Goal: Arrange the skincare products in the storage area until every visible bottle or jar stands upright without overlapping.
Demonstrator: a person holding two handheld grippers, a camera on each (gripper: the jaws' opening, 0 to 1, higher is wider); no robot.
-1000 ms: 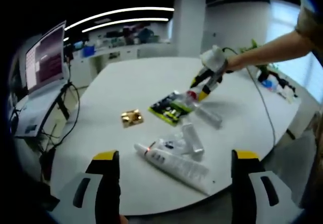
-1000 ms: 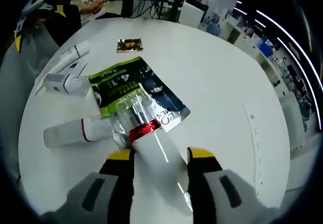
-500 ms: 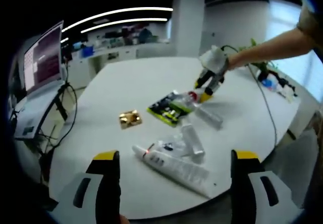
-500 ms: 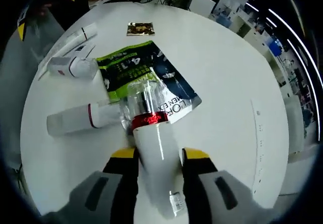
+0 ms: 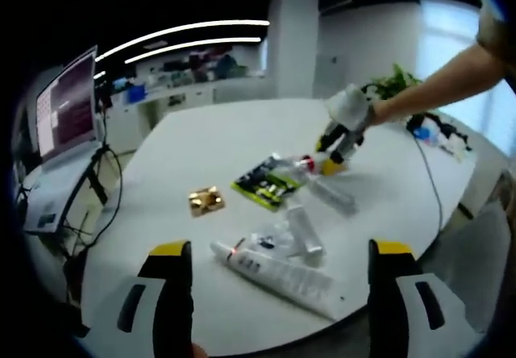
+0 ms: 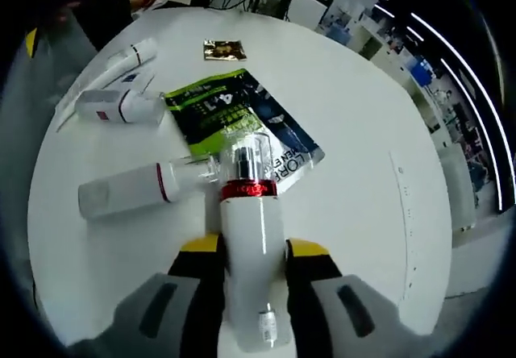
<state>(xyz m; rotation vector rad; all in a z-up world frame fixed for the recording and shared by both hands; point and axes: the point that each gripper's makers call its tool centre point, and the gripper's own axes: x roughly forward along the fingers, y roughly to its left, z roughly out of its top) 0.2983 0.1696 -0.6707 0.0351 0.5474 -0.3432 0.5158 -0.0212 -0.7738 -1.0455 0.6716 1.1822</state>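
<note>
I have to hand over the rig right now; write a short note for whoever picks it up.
Right gripper: shut on a white bottle with a red band and clear cap, held above the table.
Left gripper: open, holding nothing, back at the near edge.
Lying flat: a second bottle, a small bottle, a long tube. Green pouch and gold packet lie flat too.
Done: nothing stands upright yet.
Left: stand the held bottle up, then the others, apart.
</note>
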